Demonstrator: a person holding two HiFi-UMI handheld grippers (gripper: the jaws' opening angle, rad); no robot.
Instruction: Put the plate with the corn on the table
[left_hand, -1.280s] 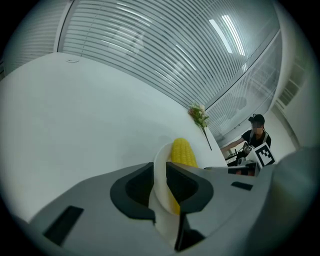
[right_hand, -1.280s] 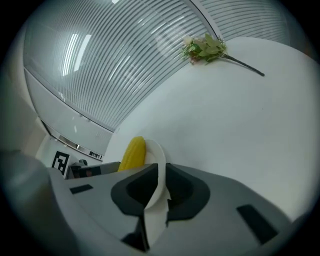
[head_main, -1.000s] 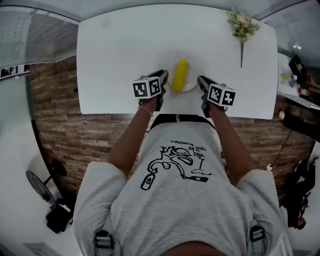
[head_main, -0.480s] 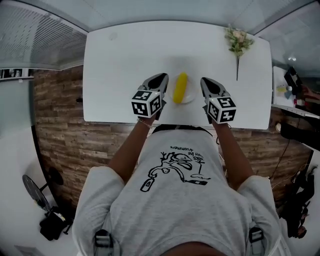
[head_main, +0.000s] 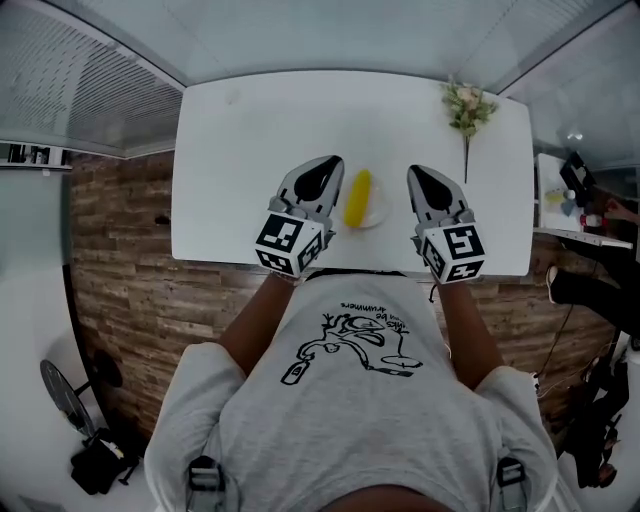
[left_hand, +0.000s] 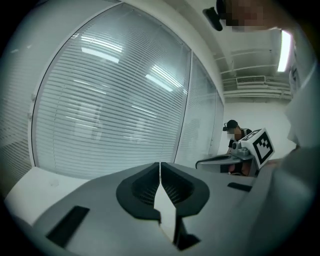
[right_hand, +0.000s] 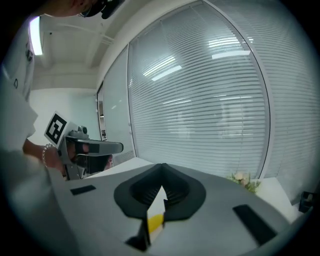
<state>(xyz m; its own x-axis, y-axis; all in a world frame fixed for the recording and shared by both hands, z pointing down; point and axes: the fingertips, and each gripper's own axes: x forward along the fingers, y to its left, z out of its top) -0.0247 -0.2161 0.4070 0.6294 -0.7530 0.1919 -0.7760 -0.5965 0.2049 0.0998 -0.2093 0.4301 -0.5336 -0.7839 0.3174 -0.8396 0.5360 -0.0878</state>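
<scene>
A yellow corn cob (head_main: 358, 197) lies on a small white plate (head_main: 377, 216). The plate rests on the white table (head_main: 250, 130), near its front edge. My left gripper (head_main: 326, 161) hovers to the left of the plate and above it, jaws shut and empty. Raised to the plate's right, my right gripper (head_main: 419, 171) is also shut and holds nothing. In the left gripper view the jaws (left_hand: 160, 164) meet at the tip and point at window blinds. In the right gripper view the jaws (right_hand: 162, 165) are closed, and a bit of the corn (right_hand: 155, 221) shows below them.
A sprig of flowers (head_main: 466, 107) lies at the table's far right corner; the right gripper view has the flowers (right_hand: 245, 180) too. Brick-patterned floor (head_main: 120, 270) surrounds the table. Window blinds (head_main: 70, 80) run along the left. A person (left_hand: 234, 134) is in the background.
Both grippers have risen from beside the plate and come back toward me. The plate with the corn stays on the table.
</scene>
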